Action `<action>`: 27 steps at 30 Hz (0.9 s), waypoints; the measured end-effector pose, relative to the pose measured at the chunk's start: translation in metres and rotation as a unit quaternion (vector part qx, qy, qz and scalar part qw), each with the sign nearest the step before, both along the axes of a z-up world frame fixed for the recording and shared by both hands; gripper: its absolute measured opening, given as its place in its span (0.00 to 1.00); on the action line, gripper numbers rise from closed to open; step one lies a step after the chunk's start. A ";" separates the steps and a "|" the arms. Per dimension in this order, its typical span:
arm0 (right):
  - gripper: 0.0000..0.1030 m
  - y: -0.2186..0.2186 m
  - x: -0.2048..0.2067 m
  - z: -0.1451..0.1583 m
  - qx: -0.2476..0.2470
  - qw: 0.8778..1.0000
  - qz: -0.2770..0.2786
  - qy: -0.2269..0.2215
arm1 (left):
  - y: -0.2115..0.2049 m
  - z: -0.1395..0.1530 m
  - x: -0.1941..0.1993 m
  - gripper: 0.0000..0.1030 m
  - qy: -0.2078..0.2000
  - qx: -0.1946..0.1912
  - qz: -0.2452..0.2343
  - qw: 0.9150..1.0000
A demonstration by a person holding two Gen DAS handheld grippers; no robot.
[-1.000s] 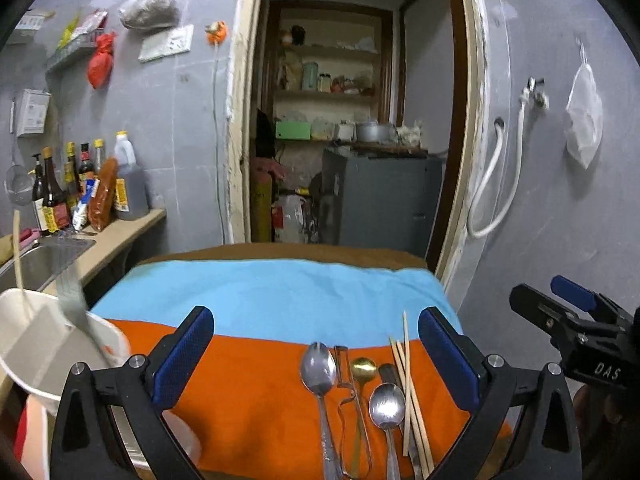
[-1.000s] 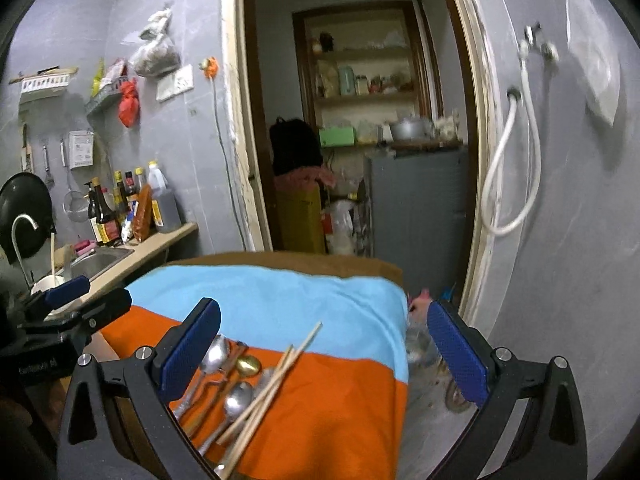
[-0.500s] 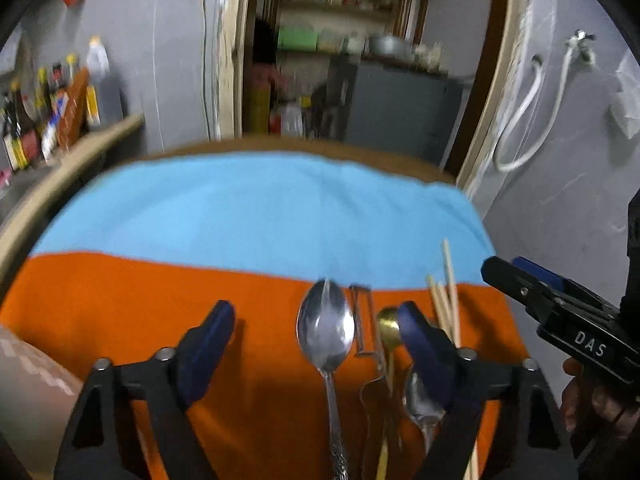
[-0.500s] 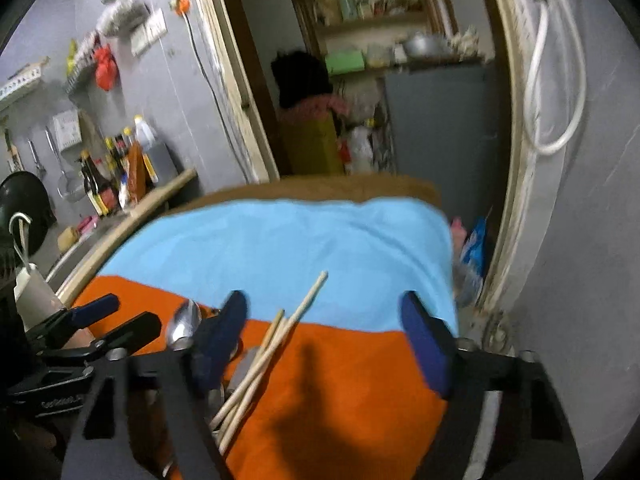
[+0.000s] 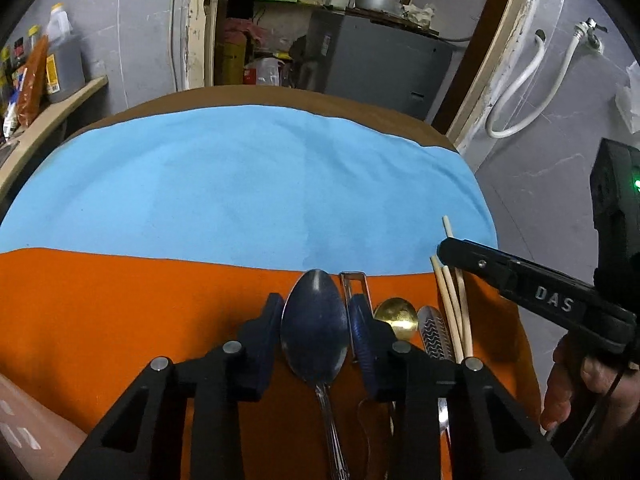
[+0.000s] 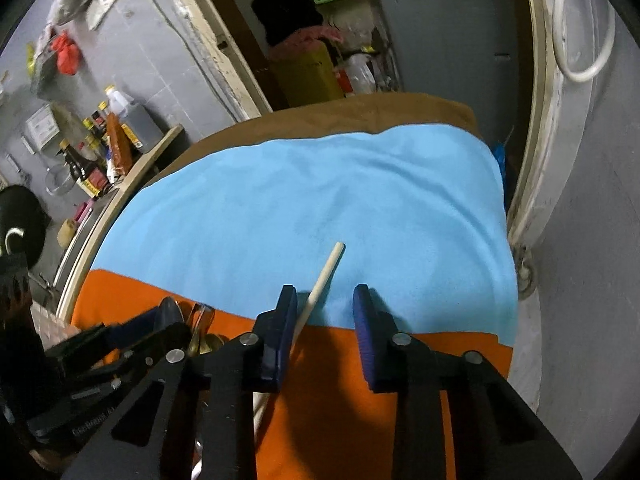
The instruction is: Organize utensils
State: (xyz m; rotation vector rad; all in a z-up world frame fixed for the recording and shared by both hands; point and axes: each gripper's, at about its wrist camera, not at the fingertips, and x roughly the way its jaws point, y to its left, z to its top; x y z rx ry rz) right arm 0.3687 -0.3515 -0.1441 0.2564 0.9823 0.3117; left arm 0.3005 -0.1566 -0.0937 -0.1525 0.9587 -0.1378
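Observation:
Several utensils lie side by side on the orange cloth (image 5: 120, 300): a large steel spoon (image 5: 314, 344), a peeler (image 5: 354, 282), a gold spoon (image 5: 394, 314), a ridged steel piece (image 5: 432, 332) and wooden chopsticks (image 5: 452, 312). My left gripper (image 5: 316, 320) tilts down over the steel spoon. Its jaws are closing, with the spoon's bowl between the blue pads and no clear squeeze. My right gripper (image 6: 325, 320) hangs over the cloth's right part, jaws closing. One chopstick (image 6: 322, 280) runs between its fingers, close beside the left pad (image 6: 286, 320). In the left wrist view the right gripper (image 5: 450, 254) sits over the chopsticks.
A blue cloth (image 5: 240, 184) covers the far half of the table. A counter with bottles (image 5: 52, 64) stands at the left, and a grey cabinet (image 5: 380, 64) sits beyond the doorway. A white hose (image 5: 520, 92) hangs on the right wall. A person's hand (image 5: 560, 392) holds the right gripper.
Both grippers tipped downward and dropped toward the table. Their wide jaws narrowed, the left around the steel spoon's bowl, the right around a chopstick.

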 end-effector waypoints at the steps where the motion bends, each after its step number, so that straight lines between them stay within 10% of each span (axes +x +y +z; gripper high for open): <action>1: 0.21 0.003 0.001 -0.001 -0.005 1.000 -0.002 0.008 | 0.000 0.000 0.000 0.31 0.004 -0.003 -0.001 1.000; 8: 0.15 0.018 0.011 0.000 -0.032 0.998 -0.020 0.047 | 0.006 0.002 0.011 0.29 0.024 -0.014 0.003 1.000; 23: 0.04 -0.010 -0.005 -0.009 0.076 0.993 -0.058 0.065 | 0.017 0.004 0.005 0.28 0.046 -0.075 0.008 0.996; 27: 0.04 -0.009 -0.003 -0.010 0.075 0.993 -0.056 0.066 | 0.017 0.001 0.005 0.10 0.052 -0.058 0.015 0.997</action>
